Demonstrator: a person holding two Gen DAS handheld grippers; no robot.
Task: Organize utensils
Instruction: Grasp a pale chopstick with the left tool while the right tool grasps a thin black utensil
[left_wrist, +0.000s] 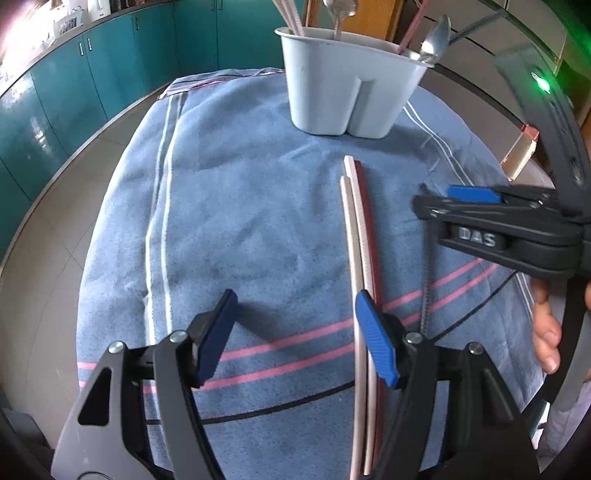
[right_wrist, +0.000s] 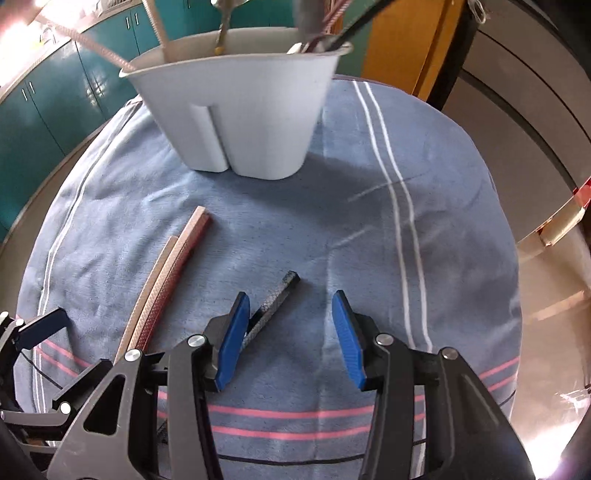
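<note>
Two pale chopsticks (left_wrist: 356, 258) lie side by side on the blue towel (left_wrist: 240, 221), touching along their length. In your left camera their long line runs from 6 o'clock up to 12 o'clock, and the far tips point at the white holder (left_wrist: 343, 92). The near ends pass just inside the right pad of your left gripper (left_wrist: 295, 336). Its two blue pads are spread wide, and nothing is between them but towel.

One dark chopstick (right_wrist: 275, 304) lies alone on the towel. In your right camera it slants, with its far end pointing to about 1 o'clock. Its near end slips behind the left pad of your right gripper (right_wrist: 291, 339). That gripper is spread wide too and pinches nothing.

From the right camera the pale pair (right_wrist: 166, 280) sits at 10 o'clock from the dark stick, well apart from it, and leans toward 1 o'clock as well.

The holder stands upright at 12 o'clock on the far part of the towel. Spoons (left_wrist: 436, 38) and more sticks (left_wrist: 288, 16) stand in it, handles down for the spoons. Your fingers (left_wrist: 546, 332) show at 3 o'clock in the left camera, beside the right gripper's black body.
</note>
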